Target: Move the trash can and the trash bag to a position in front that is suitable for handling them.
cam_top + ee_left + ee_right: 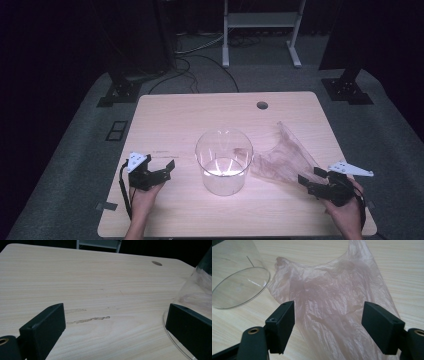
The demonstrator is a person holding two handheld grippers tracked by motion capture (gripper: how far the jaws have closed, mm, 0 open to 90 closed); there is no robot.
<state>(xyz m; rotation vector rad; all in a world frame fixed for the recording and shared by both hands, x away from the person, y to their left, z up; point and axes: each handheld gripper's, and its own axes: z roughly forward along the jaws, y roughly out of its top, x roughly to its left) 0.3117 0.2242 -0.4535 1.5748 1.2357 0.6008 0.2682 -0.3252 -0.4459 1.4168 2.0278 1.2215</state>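
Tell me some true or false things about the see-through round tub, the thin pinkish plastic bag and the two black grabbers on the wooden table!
1. The clear round plastic tub stands upright near the middle of the light wooden table. True.
2. The thin pinkish plastic bag is stuffed inside the tub. False: it lies on the table beside the tub, on the right in the high view.
3. The right gripper has its jaws open, with the bag spread out in front of them. True.
4. The left gripper is squeezing the bag. False: its jaws are open over bare table, next to the tub.
5. The tub is full of toys. False: it looks empty.
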